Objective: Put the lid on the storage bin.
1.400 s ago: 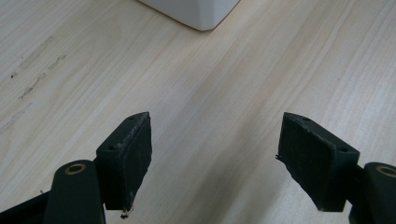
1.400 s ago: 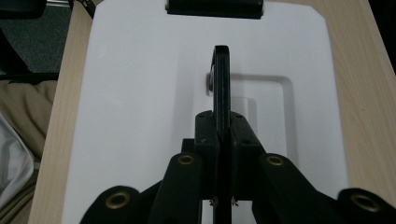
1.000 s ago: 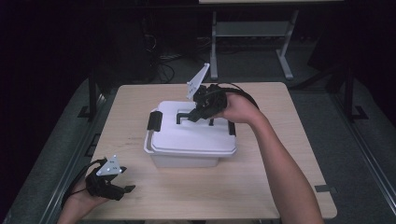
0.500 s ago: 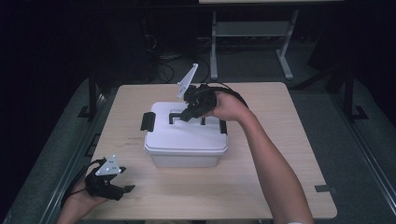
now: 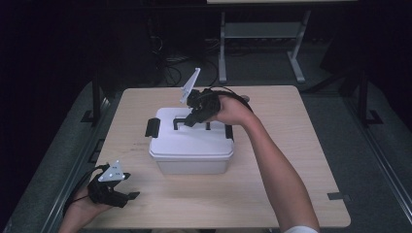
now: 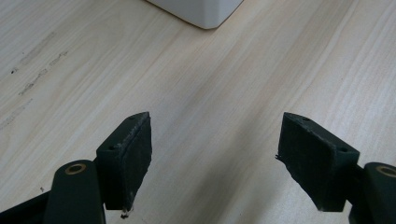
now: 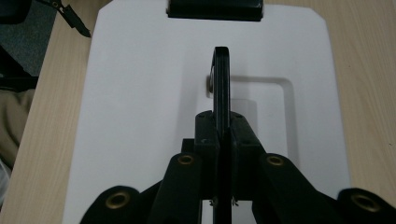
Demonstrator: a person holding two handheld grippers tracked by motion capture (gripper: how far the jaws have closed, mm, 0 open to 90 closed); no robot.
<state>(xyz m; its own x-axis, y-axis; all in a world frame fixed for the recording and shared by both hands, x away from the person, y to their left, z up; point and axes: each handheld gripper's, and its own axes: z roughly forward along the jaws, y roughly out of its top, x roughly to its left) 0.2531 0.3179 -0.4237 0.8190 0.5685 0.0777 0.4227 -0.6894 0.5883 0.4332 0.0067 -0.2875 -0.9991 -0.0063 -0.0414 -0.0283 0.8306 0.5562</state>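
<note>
**Right gripper clamps box handle, left gripper idle**

White plastic storage box (image 5: 190,145) sits mid-worktop (image 5: 301,160), lid on, long side toward the person. Black latch (image 5: 152,127) on its left end in the high view; in the right gripper view a latch (image 7: 215,9) shows at the far edge of the lid (image 7: 140,116).

Right gripper (image 5: 194,118) comes in from the right over the lid, hand (image 5: 233,110) wrapped around its body, grey three-cornered plate tilted up behind. Its fingers (image 7: 205,135) are pressed tight on the black carry handle (image 7: 221,79), which stands upright on edge out of the lid recess; handle runs straight between the pads.

Left gripper (image 5: 127,195) rests low at the near left corner of the worktop, well apart from the box, held by the left hand (image 5: 80,211). Its fingers (image 6: 126,154) stand wide apart, nothing between them, just bare wood below. One bottom corner of the box (image 6: 205,11) shows at the top edge of the left gripper view.
</note>
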